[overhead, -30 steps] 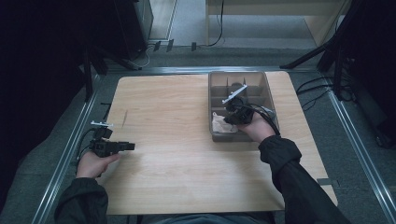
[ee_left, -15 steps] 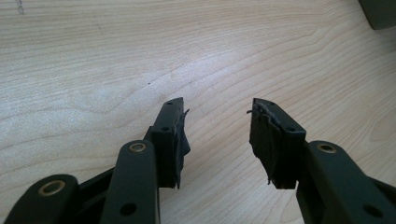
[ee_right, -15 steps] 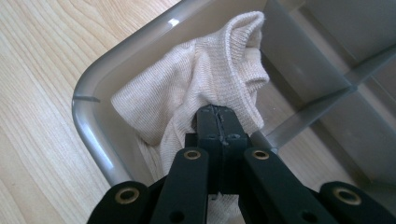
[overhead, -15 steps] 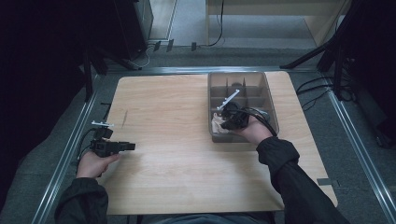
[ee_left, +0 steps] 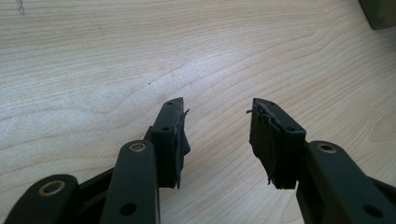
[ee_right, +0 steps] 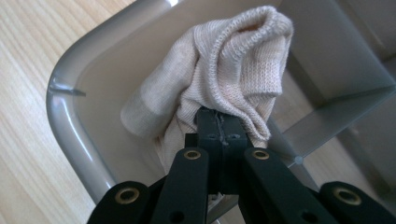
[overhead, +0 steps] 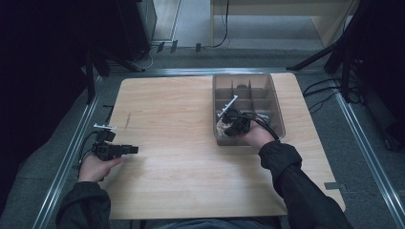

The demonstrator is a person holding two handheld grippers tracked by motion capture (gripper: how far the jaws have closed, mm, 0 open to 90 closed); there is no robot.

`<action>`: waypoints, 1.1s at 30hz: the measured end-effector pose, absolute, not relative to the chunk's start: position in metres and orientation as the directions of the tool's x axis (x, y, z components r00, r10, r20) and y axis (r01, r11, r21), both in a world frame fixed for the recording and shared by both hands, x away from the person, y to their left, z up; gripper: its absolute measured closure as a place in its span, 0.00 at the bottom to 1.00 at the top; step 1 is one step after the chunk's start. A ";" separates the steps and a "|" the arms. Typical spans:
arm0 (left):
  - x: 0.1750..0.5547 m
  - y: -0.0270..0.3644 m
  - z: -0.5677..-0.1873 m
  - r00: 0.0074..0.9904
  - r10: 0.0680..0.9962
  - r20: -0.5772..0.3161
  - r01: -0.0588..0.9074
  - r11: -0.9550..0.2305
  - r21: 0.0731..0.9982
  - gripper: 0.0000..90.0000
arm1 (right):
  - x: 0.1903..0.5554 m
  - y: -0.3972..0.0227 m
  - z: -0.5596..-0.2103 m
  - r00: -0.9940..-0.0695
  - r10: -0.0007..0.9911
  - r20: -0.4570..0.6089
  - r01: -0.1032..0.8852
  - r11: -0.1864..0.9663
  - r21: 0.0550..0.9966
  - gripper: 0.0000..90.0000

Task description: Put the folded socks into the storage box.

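Two grippers are in use. At lower left of the high view, the left gripper (overhead: 133,150) rests on the table (overhead: 181,143), jaws partly apart and empty, as one second ago. At centre right, the right gripper (overhead: 227,128) has drawn back from the middle of the divided bin (overhead: 277,107) toward its near left corner, jaws clamped on a beige knitted sock (ee_right: 224,79). The sock hangs bunched above that corner compartment. Judgement: lifting it out is under way.
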State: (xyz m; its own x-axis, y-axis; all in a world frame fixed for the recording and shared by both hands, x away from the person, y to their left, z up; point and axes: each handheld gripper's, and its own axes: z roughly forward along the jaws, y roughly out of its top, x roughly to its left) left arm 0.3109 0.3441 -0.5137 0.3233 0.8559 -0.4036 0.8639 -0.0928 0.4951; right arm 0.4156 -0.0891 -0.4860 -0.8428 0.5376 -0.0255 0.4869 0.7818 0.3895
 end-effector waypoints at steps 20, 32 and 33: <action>0.311 0.344 -0.514 0.323 0.857 -0.402 0.864 -0.093 0.496 0.60 | 0.414 -0.097 -0.471 -0.819 0.574 -0.002 0.511 0.731 0.452 1.00; 0.311 0.344 -0.514 0.321 0.857 -0.404 0.864 -0.090 0.494 0.60 | 0.426 -0.090 -0.452 -0.785 0.619 -0.034 0.502 0.666 0.552 1.00; 0.311 0.344 -0.514 0.322 0.856 -0.405 0.864 -0.091 0.495 0.60 | 0.427 -0.089 -0.453 -0.783 0.621 -0.037 0.503 0.666 0.551 1.00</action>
State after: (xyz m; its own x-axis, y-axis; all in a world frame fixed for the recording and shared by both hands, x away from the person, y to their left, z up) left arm 0.3109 0.3445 -0.5139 0.3219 0.8559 -0.4047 0.8640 -0.0908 0.4953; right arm 0.4271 -0.0890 -0.4533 -0.7829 0.6211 -0.0365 0.5028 0.6663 0.5507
